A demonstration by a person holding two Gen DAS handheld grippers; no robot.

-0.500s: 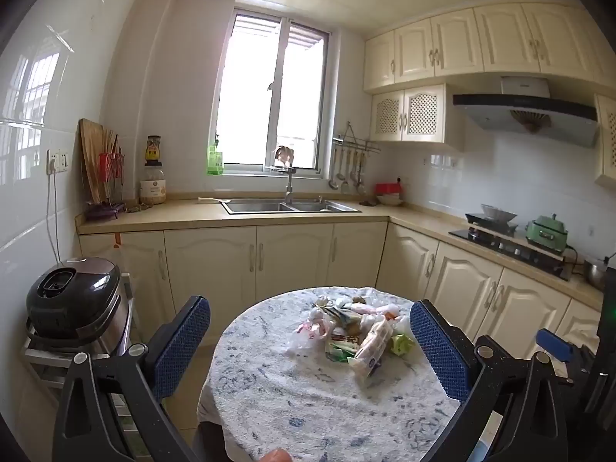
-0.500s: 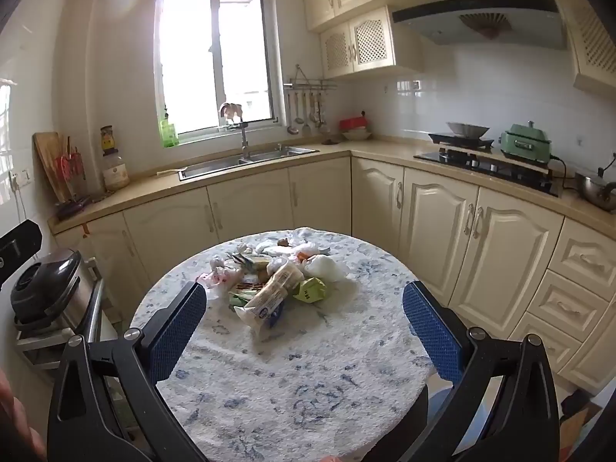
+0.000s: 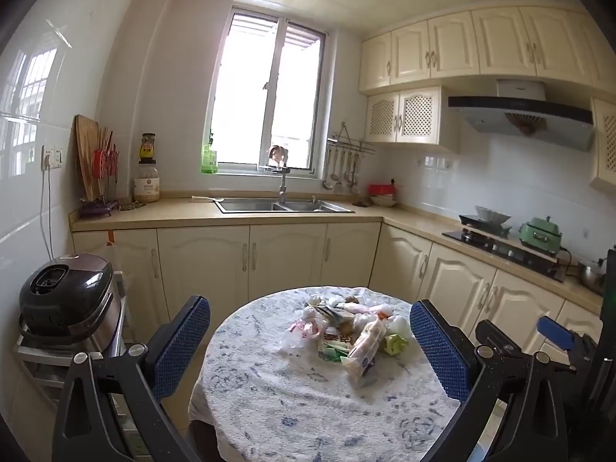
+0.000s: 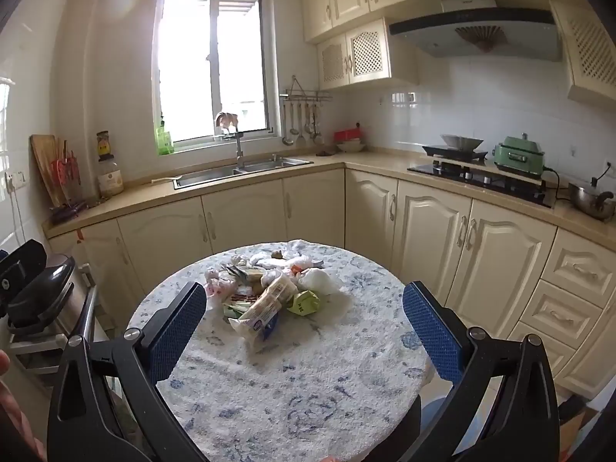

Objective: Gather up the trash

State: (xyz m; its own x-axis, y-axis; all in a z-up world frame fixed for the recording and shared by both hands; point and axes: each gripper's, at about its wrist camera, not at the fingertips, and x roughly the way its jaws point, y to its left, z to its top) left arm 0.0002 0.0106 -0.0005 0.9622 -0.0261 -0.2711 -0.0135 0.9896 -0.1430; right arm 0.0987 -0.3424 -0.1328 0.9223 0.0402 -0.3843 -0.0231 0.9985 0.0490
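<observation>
A pile of trash lies on the far half of a round table with a blue-and-white cloth: wrappers, crumpled white tissue, a pink bag, a green carton and a long clear packet. The pile also shows in the right wrist view on the table. My left gripper is open and empty, held above the near part of the table, short of the pile. My right gripper is open and empty, jaws wide, the pile lying beyond and between them.
A rice cooker stands on a metal rack left of the table. Cream cabinets run behind and to the right, with a sink, a stove and a green pot on the counter.
Both views have shifted only slightly; the pile sits a little nearer in the right wrist view. Both grippers stay open.
</observation>
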